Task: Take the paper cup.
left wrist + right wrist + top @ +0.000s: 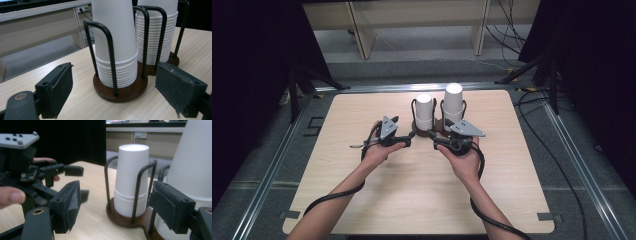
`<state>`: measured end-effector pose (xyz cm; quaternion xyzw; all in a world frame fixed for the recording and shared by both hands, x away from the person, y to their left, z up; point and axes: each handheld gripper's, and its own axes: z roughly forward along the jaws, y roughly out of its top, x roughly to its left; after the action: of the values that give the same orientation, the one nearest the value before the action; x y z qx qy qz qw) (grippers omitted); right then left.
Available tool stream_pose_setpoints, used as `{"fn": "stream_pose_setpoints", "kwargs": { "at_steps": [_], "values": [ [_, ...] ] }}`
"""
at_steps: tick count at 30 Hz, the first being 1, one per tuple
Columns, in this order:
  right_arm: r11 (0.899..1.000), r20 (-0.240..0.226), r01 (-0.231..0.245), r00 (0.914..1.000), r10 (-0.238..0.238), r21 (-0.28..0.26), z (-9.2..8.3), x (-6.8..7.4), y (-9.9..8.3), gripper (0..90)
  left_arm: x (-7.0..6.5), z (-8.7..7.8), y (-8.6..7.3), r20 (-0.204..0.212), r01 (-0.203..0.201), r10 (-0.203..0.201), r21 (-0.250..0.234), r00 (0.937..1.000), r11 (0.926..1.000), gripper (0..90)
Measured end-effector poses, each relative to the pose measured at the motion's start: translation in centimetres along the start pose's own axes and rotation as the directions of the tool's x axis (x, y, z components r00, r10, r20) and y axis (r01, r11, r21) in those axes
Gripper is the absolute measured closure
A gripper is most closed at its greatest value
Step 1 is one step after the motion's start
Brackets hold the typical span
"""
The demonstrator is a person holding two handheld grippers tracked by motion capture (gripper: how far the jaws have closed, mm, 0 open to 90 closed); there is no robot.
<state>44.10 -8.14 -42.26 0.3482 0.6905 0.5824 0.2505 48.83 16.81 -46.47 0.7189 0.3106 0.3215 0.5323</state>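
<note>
- Tabletop (412, 190): pale wood-grain laminate, smooth, matt, with a faint sheen.
- Cup stacks (117, 45): white paper, smooth and matt; the rolled rims form fine ridges low on each stack.
- Cup holder base (120, 91): dark brown wood, smooth, slight gloss.
- Holder rods (110, 47): thin black wire, looks like coated metal, semi-gloss.
- Left hand-held gripper (113, 92): black pads, matt, rough and frayed at the edges.
- Right hand-held gripper (115, 210): the same worn matt pads; hard black arms, dull finish.
</note>
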Motion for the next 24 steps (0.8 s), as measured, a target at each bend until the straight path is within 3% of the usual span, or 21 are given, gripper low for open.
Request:
{"fn": "stream_pose_setpoints", "kwargs": {
  "at_steps": [2,3,6,13,16,18,19,20,24],
  "values": [
    [1.0,0.001,-0.014,0.9999,0.014,0.003,0.6,0.0,0.4,25.5,-0.1,0.6,0.1,0.007,-0.006,0.006,0.003,1.0,1.0,14.4],
    [1.0,0.003,0.02,0.9998,-0.02,-0.009,1.0,-0.2,0.7,25.9,-0.1,1.0,0.1,0.009,-0.002,0.001,0.012,1.0,0.9999,14.5],
    [1.0,0.005,-0.001,1.0,0.001,-0.004,2.0,-0.2,1.6,27.0,0.0,1.9,0.1,0.017,0.003,-0.003,0.024,0.9999,0.9997,15.4],
    [1.0,0.032,0.018,0.9993,-0.018,-0.008,4.6,-0.9,3.1,28.6,0.3,3.7,-0.2,0.029,0.014,-0.016,0.054,0.9995,0.9984,18.3],
    [0.998,0.055,0.06,0.9966,-0.06,0.013,5.4,-1.1,3.5,28.7,0.4,4.4,-0.3,0.032,0.039,-0.041,0.059,0.9986,0.9975,18.5],
    [0.999,0.052,0.038,0.9978,-0.04,0.029,6.1,-1.1,3.6,28.7,0.4,4.7,-0.4,0.031,0.037,-0.039,0.063,0.9988,0.9974,18.5],
    [0.998,0.059,0.059,0.9965,-0.06,0.017,6.5,-1.3,3.6,28.8,0.1,4.8,-0.5,0.036,0.069,-0.072,0.08,0.9968,0.9944,18.5],
    [0.996,0.066,0.079,0.9946,-0.081,0.032,6.8,-1.3,3.7,28.8,0.1,5.0,-0.5,0.04,0.074,-0.077,0.086,0.9962,0.9935,18.4],
    [0.997,0.086,0.059,0.9943,-0.062,0.041,7.9,-1.4,3.7,28.9,0.1,5.6,-0.4,0.042,0.076,-0.08,0.094,0.9959,0.9927,18.4]
  ]
}}
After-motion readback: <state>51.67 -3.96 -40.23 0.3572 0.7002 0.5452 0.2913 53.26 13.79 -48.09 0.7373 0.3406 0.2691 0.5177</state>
